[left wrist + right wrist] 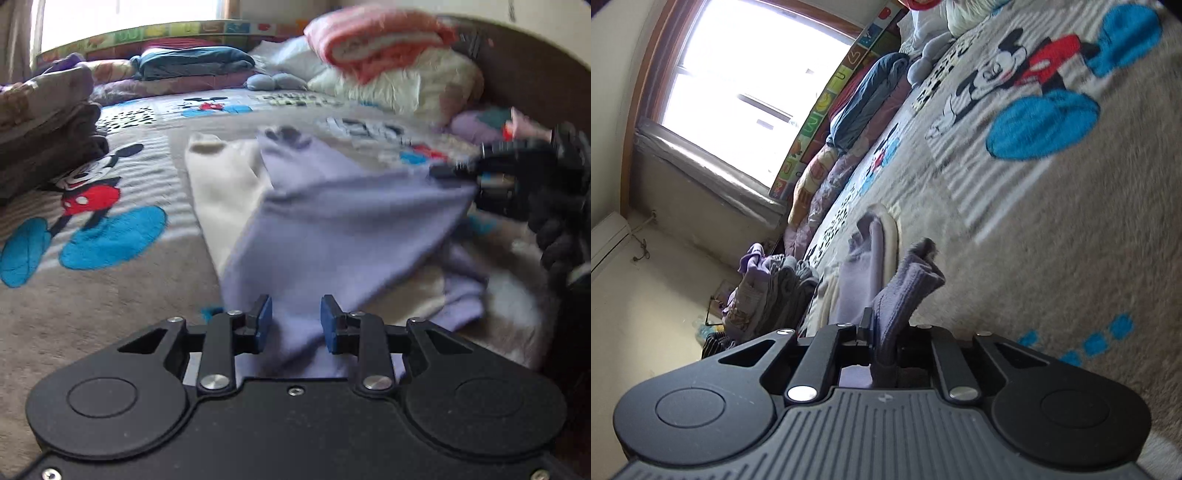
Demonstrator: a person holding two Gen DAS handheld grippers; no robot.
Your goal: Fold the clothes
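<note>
A lavender garment [343, 229] with a cream part [221, 192] lies on the Mickey Mouse bedspread [110, 206]. My left gripper [296, 325] is open, its blue pads either side of the lavender cloth near its lower edge. My right gripper [454, 171] shows at the right of the left wrist view, pinching and lifting a corner of the lavender garment. In the right wrist view, my right gripper [886, 332] is shut on a bunched fold of the lavender garment [905, 295], with the cream part [890, 229] beyond.
Folded brown clothes [44, 147] are stacked at the left. Pillows and a pink-and-white blanket [376, 48] pile at the headboard. Dark blue folded bedding [192, 61] lies by the window. A pile of purple and grey clothes [764, 291] sits at the bed's far edge.
</note>
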